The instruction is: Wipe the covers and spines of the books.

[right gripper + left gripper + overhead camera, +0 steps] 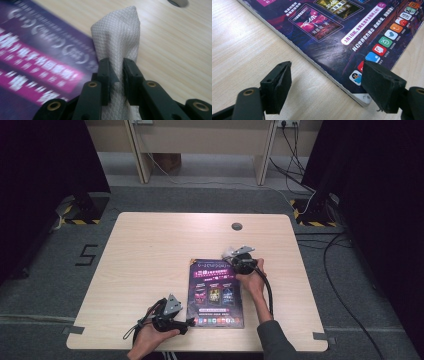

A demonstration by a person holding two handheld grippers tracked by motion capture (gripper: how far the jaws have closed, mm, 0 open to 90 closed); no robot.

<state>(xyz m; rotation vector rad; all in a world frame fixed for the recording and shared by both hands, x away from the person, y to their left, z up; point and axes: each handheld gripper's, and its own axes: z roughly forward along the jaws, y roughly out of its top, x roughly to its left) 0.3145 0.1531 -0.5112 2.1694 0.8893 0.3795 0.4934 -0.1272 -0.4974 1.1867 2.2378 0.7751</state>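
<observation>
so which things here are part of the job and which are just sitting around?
In the job:
- white cloth, pinched in the right tongs
- magazine, flat on the table
- left tongs, open at the magazine's near corner

Just lying about:
- round cable hole in the tabletop
- cables on the floor
- desk legs behind

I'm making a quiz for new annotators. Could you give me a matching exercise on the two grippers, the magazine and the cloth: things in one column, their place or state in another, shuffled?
Things
1. left gripper
2. right gripper
3. glossy purple-covered magazine
4. white waffle-textured cloth
5. light wooden table

States
A. lies flat and closed on the table
B. pinched upright between two black fingers
C. fingers open, at the magazine's near corner
D. fingers shut on the cloth
E. bears the magazine and has a round hole near its far edge

Pairs: 1-C, 2-D, 3-A, 4-B, 5-E
</observation>
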